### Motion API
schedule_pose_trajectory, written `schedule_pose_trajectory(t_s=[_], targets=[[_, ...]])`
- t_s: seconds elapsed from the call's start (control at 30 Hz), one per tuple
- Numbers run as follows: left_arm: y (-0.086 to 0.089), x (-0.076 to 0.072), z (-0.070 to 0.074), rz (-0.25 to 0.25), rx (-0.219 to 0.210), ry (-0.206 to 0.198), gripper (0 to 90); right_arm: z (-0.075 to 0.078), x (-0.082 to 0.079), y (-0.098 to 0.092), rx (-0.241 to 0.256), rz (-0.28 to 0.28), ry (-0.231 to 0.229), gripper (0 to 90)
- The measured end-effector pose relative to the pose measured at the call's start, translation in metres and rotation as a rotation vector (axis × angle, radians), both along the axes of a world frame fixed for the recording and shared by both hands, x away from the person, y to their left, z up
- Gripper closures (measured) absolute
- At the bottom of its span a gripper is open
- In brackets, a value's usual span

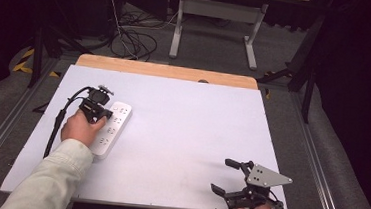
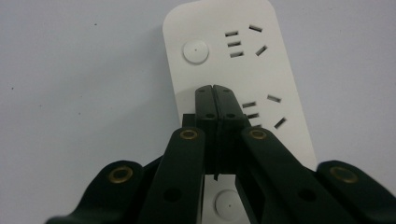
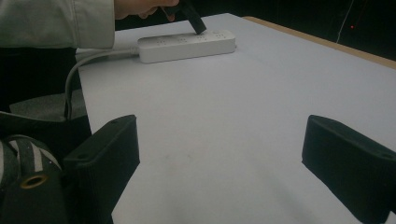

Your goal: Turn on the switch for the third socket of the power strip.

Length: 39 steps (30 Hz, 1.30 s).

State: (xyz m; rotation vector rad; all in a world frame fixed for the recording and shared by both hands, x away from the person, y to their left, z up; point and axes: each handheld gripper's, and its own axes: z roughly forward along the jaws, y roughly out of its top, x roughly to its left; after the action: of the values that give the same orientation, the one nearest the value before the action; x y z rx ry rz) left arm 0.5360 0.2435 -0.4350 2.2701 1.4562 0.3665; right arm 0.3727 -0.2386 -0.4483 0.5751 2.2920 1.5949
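Observation:
A white power strip [image 1: 110, 129] lies on the white table [image 1: 187, 124] at the left, its long axis running toward the far edge. My left gripper [image 1: 103, 113] hovers over it, jaws pressed together with nothing between them. In the left gripper view the closed tips [image 2: 215, 89] point down at the power strip [image 2: 275, 74], between a round button [image 2: 195, 50] and socket slots. My right gripper [image 1: 229, 177] rests near the front right edge, open and empty. In the right gripper view its wide-apart fingers [image 3: 109, 149] frame bare table, and the strip [image 3: 187, 45] lies far off.
A grey cable [image 3: 74, 79] runs from the strip's near end off the table's front edge. The wooden strip [image 1: 166, 71] marks the far edge. Beyond it stand a white table frame [image 1: 215, 21] and floor cables [image 1: 133, 40].

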Motion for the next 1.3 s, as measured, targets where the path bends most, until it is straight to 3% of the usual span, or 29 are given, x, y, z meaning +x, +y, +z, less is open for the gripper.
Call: schedule_pose_trajectory(t_s=[0.43,0.7,1.17,1.3], targets=[[-0.0009,0.0028,0.0025,0.020,0.008,0.043,90.0,-0.0003,0.0000,-0.0010,0.006,0.007,0.004,11.4],[-0.0031,0.0020,0.0032,0.025,0.045,0.048,90.0,-0.0003,0.0001,-0.0006,0.005,0.008,0.005,11.4],[-0.0002,0.0058,0.0037,0.054,0.004,0.079,90.0,-0.0008,0.0005,-0.0007,0.005,0.010,0.008,11.4],[-0.0012,0.0068,0.0044,0.058,0.011,0.091,90.0,-0.0010,0.0007,-0.0008,0.005,0.010,0.009,11.4]])
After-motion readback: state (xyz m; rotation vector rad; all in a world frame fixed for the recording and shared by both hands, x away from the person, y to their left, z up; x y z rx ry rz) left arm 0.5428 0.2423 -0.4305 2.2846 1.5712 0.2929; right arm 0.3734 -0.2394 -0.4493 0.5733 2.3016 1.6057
